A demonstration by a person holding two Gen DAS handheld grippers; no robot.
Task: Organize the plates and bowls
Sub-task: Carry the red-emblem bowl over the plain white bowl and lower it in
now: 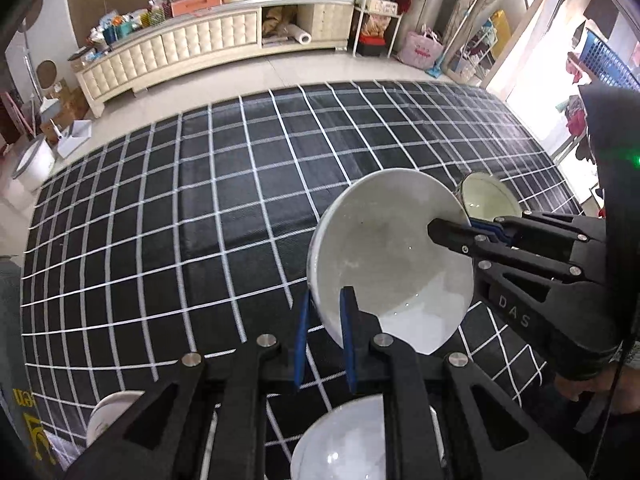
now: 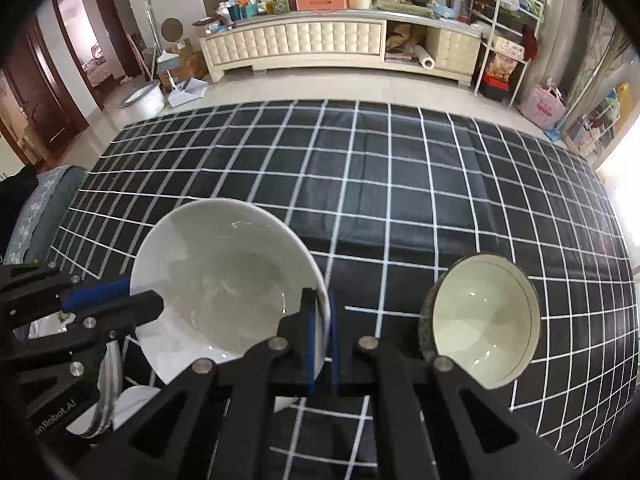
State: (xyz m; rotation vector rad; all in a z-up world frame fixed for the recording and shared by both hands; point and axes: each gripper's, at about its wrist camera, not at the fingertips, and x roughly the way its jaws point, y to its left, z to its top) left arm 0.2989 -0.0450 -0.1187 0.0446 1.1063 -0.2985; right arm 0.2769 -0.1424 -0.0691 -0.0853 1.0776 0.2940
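Both grippers hold one large white bowl (image 1: 384, 256) (image 2: 224, 280) above the black checked tablecloth (image 1: 180, 220). My left gripper (image 1: 327, 294) is shut on its near-left rim, one blue pad outside and one inside; from the right wrist view the left gripper (image 2: 144, 292) enters from the left. My right gripper (image 2: 320, 296) is shut on the opposite rim and comes in from the right as the right gripper (image 1: 452, 226) in the left wrist view. A smaller bowl (image 2: 484, 320) (image 1: 488, 196) with a dark patterned outside stands on the cloth just right of it.
Another white bowl (image 1: 340, 440) lies under my left gripper. A white dish (image 1: 108, 412) sits at the near-left corner, and a striped-rim dish (image 2: 108, 392) shows low on the left. The cloth's far half (image 2: 360, 168) is bare. A cream cabinet (image 2: 320, 44) stands beyond the table.
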